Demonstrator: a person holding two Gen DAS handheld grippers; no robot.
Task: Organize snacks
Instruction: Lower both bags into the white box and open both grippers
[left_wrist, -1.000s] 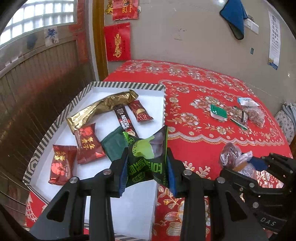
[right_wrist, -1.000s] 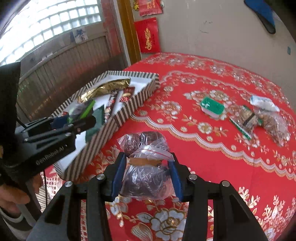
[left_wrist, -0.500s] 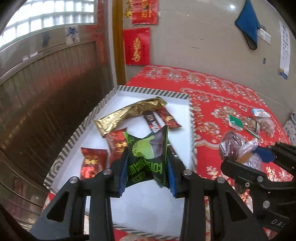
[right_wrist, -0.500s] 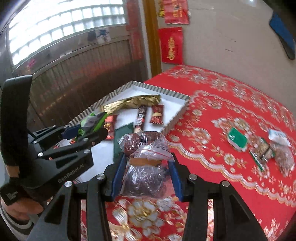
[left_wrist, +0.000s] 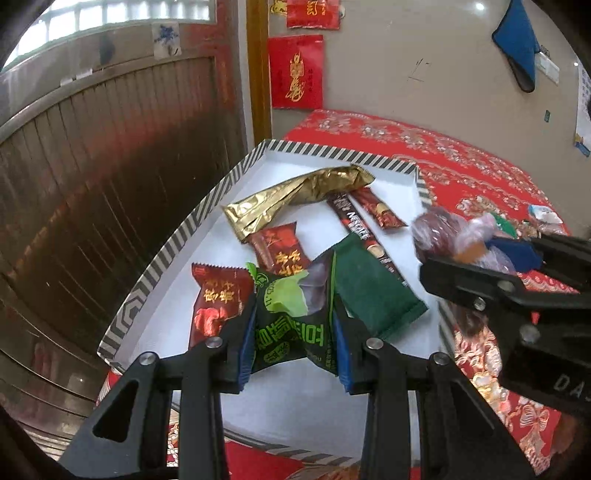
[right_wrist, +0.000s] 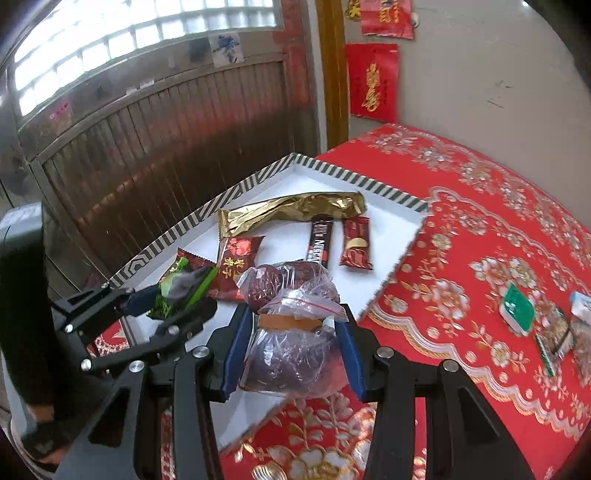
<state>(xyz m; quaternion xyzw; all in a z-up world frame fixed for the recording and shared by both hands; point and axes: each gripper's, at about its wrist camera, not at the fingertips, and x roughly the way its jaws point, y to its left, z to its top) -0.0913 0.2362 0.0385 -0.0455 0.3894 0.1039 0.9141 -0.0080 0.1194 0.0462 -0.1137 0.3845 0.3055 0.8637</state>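
Both loads have swung in over the striped tray (left_wrist: 173, 254): the left gripper (left_wrist: 295, 328) clamps the green packet (left_wrist: 291, 317), the right gripper (right_wrist: 291, 350) pinches the clear bag (right_wrist: 291, 332). 2 drops look next.

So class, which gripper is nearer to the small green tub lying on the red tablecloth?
Right. The right gripper, holding a clear bag, sits at the box's table-side edge, closer to the green tub. The left gripper, clamping a green packet, hangs over the striped box, farther away.
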